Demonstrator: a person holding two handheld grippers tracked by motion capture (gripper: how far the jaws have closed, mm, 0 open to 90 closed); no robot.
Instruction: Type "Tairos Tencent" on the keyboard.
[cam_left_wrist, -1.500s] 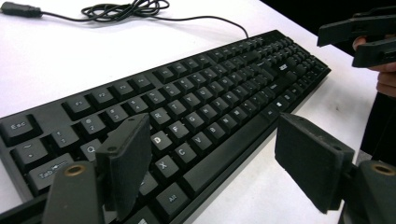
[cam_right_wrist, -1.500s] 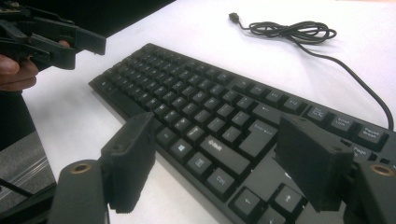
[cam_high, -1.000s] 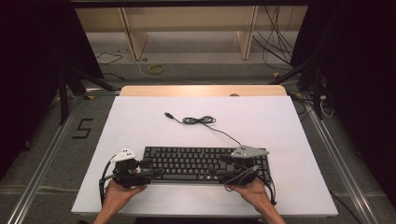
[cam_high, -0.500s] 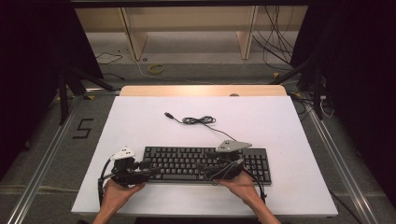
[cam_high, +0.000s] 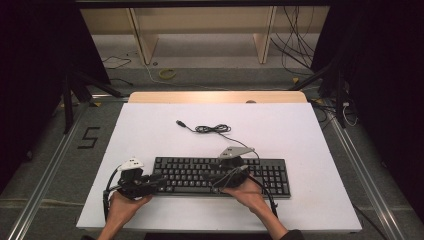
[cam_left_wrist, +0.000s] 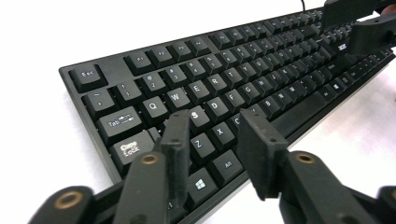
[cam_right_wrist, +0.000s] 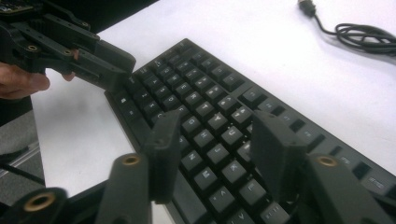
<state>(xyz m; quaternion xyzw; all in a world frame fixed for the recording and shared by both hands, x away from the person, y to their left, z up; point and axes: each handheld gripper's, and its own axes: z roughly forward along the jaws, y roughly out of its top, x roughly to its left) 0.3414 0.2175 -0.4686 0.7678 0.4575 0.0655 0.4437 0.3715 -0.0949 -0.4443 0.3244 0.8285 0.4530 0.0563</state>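
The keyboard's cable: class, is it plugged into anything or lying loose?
Loose. The cable lies partly coiled on the white table behind the keyboard, and its plug rests free on the bare surface.

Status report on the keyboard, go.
Left gripper open, over keyboard's left end. Right gripper open, above middle keys. Coiled cable lies beyond, apart.

Black full-size keyboard (cam_high: 220, 175), flat, keys up, along the table's near edge
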